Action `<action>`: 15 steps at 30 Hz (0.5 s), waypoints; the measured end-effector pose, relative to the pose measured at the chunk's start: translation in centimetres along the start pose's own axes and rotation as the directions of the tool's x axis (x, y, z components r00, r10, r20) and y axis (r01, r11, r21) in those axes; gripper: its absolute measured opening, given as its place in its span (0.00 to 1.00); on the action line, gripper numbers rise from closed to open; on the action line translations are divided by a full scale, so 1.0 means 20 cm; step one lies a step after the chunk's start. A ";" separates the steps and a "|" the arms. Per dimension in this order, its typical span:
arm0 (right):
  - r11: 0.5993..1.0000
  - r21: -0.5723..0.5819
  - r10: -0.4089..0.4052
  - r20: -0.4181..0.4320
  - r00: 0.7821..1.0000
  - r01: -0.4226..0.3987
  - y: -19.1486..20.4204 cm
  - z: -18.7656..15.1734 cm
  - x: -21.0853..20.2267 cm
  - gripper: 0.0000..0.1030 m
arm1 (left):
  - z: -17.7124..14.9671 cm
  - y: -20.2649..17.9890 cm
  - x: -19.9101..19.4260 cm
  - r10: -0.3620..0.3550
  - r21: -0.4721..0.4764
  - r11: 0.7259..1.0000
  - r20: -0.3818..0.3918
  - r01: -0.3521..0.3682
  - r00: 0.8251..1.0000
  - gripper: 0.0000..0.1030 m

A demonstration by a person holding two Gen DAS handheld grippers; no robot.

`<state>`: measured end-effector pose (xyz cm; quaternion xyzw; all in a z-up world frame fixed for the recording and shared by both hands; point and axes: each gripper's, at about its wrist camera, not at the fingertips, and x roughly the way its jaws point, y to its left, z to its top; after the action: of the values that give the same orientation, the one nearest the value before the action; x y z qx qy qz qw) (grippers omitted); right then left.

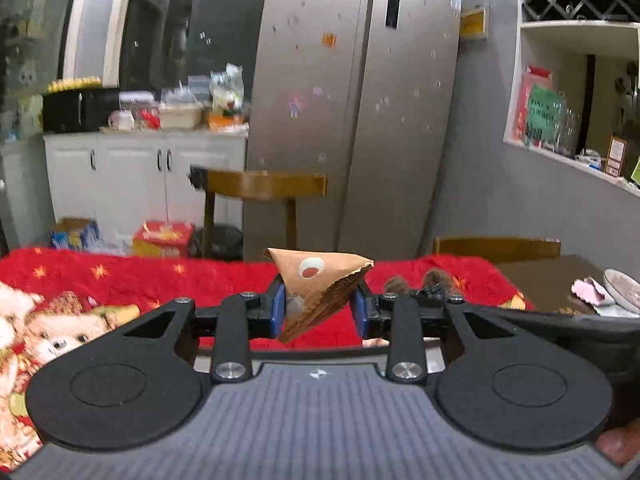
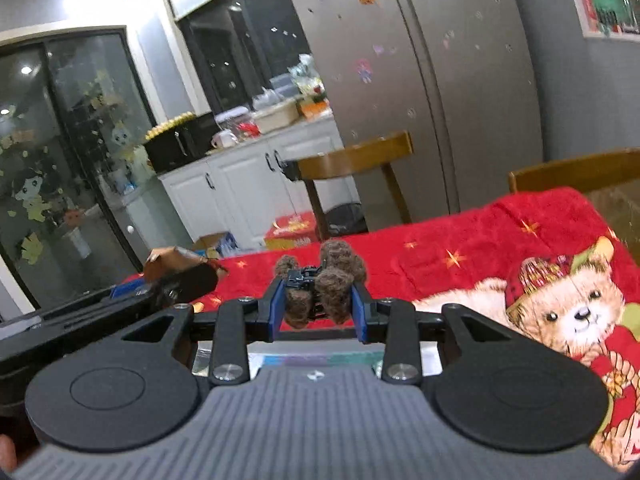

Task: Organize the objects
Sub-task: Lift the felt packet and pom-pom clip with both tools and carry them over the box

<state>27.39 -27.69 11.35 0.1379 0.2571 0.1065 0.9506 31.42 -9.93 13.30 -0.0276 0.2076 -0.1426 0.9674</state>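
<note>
table [image 1: 532,266] | cover: red bear-print blanket [image 2: 500,240] | white dish [image 1: 624,288]

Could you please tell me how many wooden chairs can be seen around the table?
2. One chair stands at the table's far side, before the fridge; the other chair is further right, behind the red blanket. Only their backrests show, and others may be out of view.

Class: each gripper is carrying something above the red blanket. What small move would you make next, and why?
Probably lower both a little further toward the red blanket before releasing. The left gripper is clamped on a brown triangular packet, the right gripper on a fuzzy brown hair claw, and both items hang clear of the fabric.
</note>
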 end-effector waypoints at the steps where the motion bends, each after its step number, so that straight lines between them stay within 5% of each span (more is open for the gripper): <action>1: 1.000 -0.005 -0.004 -0.010 1.000 0.004 -0.01 -0.01 0.01 0.37 | -0.01 0.01 0.03 -0.014 0.003 1.000 -0.027 0.014 1.000 0.37; 9: 0.999 0.039 -0.029 -0.106 0.994 0.033 -0.06 -0.07 0.06 0.37 | -0.15 0.08 0.23 -0.065 -0.036 0.998 -0.237 0.058 0.969 0.37; 15: 0.994 0.083 -0.061 -0.172 0.983 0.076 -0.10 -0.11 0.09 0.37 | -0.22 0.08 0.27 -0.070 -0.030 0.998 -0.289 0.064 0.955 0.37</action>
<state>27.97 -28.57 8.16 0.1615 0.3459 0.0734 0.9214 34.68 -9.85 6.91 -0.0230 0.3474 -0.1756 0.9208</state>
